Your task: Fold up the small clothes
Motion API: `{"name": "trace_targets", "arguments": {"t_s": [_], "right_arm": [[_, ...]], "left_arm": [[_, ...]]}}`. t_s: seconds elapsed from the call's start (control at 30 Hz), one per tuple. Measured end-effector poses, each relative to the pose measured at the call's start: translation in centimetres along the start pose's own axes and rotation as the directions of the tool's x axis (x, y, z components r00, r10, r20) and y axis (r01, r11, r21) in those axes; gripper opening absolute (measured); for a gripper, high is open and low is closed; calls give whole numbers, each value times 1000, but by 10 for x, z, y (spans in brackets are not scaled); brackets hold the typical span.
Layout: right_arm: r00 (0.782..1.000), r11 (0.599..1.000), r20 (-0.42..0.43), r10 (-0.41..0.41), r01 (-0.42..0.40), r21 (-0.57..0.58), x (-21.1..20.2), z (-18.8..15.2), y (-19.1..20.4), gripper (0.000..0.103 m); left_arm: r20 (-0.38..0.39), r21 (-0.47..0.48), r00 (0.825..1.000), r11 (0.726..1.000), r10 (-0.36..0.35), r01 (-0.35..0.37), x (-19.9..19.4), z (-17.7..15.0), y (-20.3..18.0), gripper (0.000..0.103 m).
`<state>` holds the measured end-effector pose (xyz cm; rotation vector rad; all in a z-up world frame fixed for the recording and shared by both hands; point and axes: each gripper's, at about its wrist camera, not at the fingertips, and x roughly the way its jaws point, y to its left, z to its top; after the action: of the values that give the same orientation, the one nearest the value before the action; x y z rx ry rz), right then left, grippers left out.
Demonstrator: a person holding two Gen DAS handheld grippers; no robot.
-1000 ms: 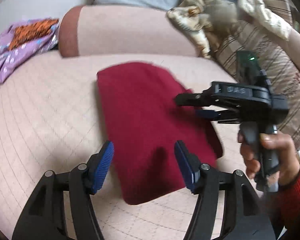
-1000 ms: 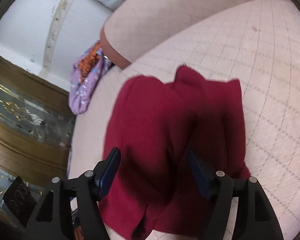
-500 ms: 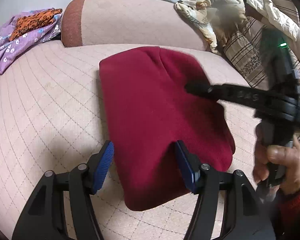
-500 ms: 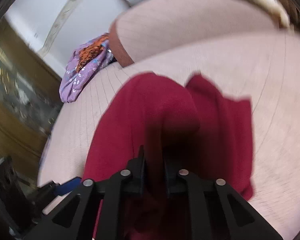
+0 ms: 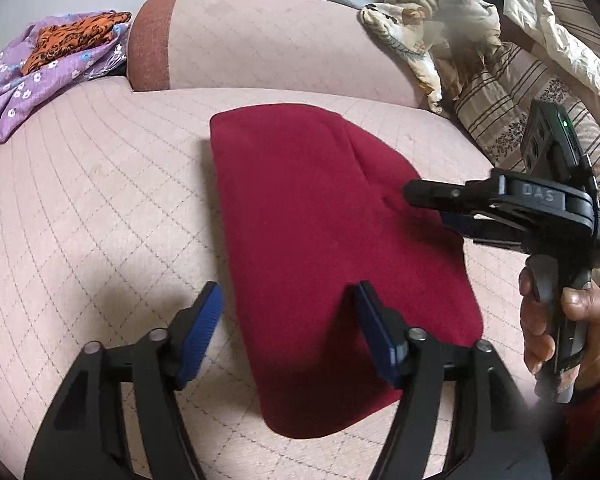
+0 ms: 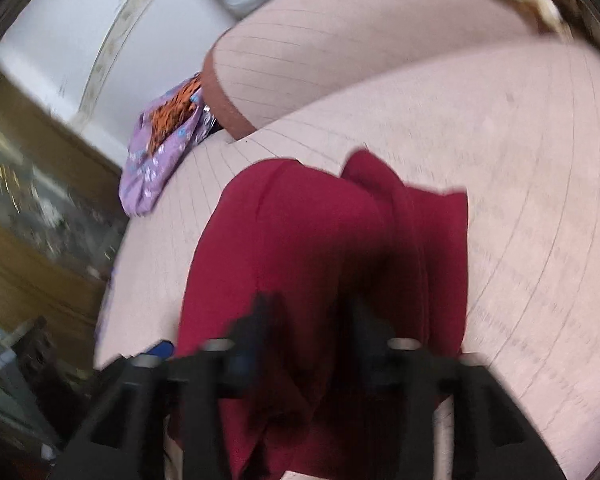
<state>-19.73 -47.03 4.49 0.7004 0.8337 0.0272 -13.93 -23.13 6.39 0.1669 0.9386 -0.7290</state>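
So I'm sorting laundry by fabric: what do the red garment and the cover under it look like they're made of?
The red garment looks like a soft, matte fleece or knit: no sheen, and its folded edges are thick and rounded. The pale pink cover seems to be quilted cotton-like cloth, judging by its stitched diamond grid. Neither fibre can be confirmed from sight.

Left gripper (image 5: 288, 322): black plastic frame with two angled arms, each ending in a blue ribbed pad; round silver screw heads sit at the linkage joints, lower half of the left wrist view. Right gripper (image 5: 424, 200): same black construction, seen side-on at the right of that view, with raised lettering "DAS" on its body, a blue pad beneath the upper finger, a black module on top bearing a small green light, and a grey pistol handle. The right hand (image 5: 560, 328) on that handle wears a red knitted sleeve (image 5: 592, 408).
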Motion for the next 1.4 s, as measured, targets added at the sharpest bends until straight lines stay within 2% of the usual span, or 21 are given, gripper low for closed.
{"name": "trace_targets", "arguments": {"t_s": [0.1,0.23,0.3,0.37,0.43,0.5,0.63,0.73,0.9,1.13,1.2,1.27,1.3,1.37,1.4], "right_arm": [[999,998,-15,49,-48,41,3,-4,-7,64],[994,996,-70,89,-87,24,18,-12,-1,67],[992,997,-95,78,-78,0,32,-18,6,67],[996,997,-78,38,-43,-58,40,-22,16,62],[999,994,-52,14,-19,-105,40,-24,24,44],[1000,991,-24,1,-4,-131,33,-23,28,31],[999,979,47,-24,33,-203,12,-20,39,26],[996,967,87,-36,57,-247,-4,-17,49,26],[991,953,105,-78,105,-285,-17,-11,53,26],[987,960,106,-117,140,-242,-22,-8,31,26],[985,962,91,-145,161,-221,-13,-8,19,26],[988,974,29,-154,157,-162,3,-7,-1,35],[989,982,15,-146,146,-120,5,-7,-11,42],[995,994,26,-99,100,-43,-6,-5,-21,44],[993,994,43,-107,108,-33,-14,-3,-20,49]], "left_arm": [[-4,-9,1000,1000,-4,4,3,-2,2,73],[-6,-12,1000,1000,-6,6,7,-4,1,74],[-16,-14,1000,1000,-2,2,10,-5,1,74],[-20,-21,1000,1000,-2,1,11,-5,3,74],[-21,-28,1000,1000,-5,4,9,-4,5,74],[-16,-27,1000,1000,-7,6,6,-1,4,74],[3,-3,1000,1000,5,-5,1,4,-3,74],[14,10,1000,1000,9,-9,0,8,-7,74],[25,6,1000,1000,10,-10,1,15,-8,74],[-22,10,1000,1000,1,-1,23,11,-11,79],[-45,13,999,1000,5,-4,29,8,-14,79],[-53,26,999,1000,14,-12,31,6,-16,79],[-47,32,999,999,15,-14,29,6,-16,79],[-25,52,999,998,29,-28,24,9,-16,79],[-12,55,999,998,39,-38,21,11,-15,79]]}}
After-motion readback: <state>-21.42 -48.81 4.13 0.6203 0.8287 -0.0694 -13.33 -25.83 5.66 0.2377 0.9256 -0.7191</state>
